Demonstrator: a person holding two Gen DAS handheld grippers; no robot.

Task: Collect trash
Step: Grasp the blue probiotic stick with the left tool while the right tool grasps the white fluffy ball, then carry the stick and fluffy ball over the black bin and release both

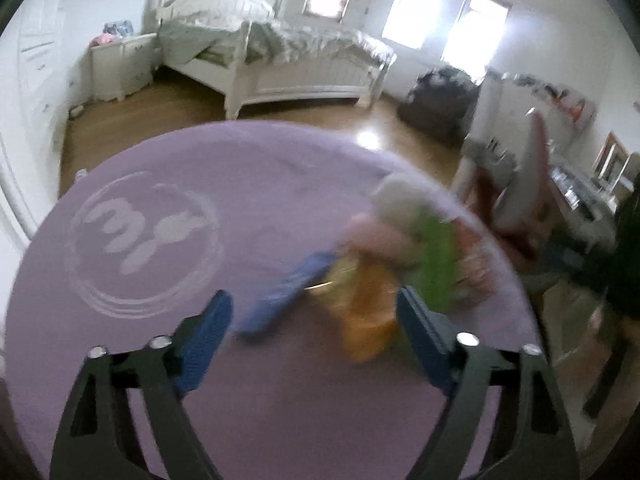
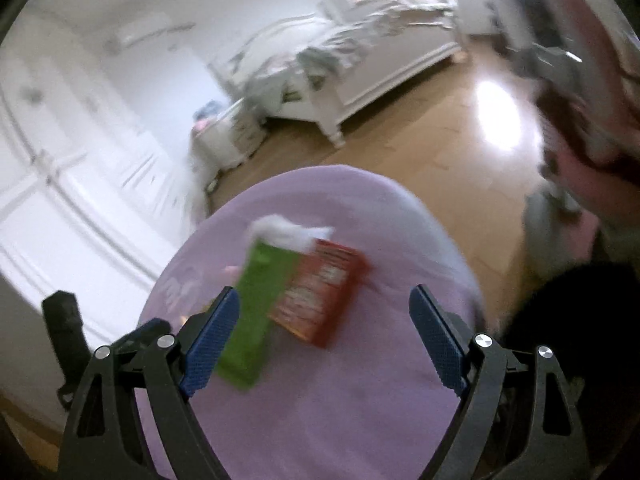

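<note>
On the round desk [image 1: 168,360], draped in a soft lilac cloth with a pale swirled logo [image 1: 140,240] at the left, the left claw [image 1: 316,320] stands with its blue ribbed pads apart and nothing between them. The trash lies just beyond its tips, toward the right pad: a blue wrapper [image 1: 280,296] lying flat at the left, then an orange packet [image 1: 366,320], a long green box [image 1: 438,256] and, at the far end of the heap, something pale and crumpled [image 1: 396,196]; all are smeared by motion blur, so finer detail cannot be told. In the right wrist view the right claw [image 2: 324,312] also has its pads wide apart and empty. The green box [image 2: 256,312] lies just beside its left pad, slanting away from it, with a red printed carton [image 2: 320,296] touching its right side and a white crumpled tissue [image 2: 288,232] at their far ends. Only this view shows the red carton clearly; only the left wrist view shows the blue wrapper, the orange packet and the logo. Both views show a white bed [image 1: 304,68] on a wooden floor [image 1: 132,132] behind the desk.
</note>
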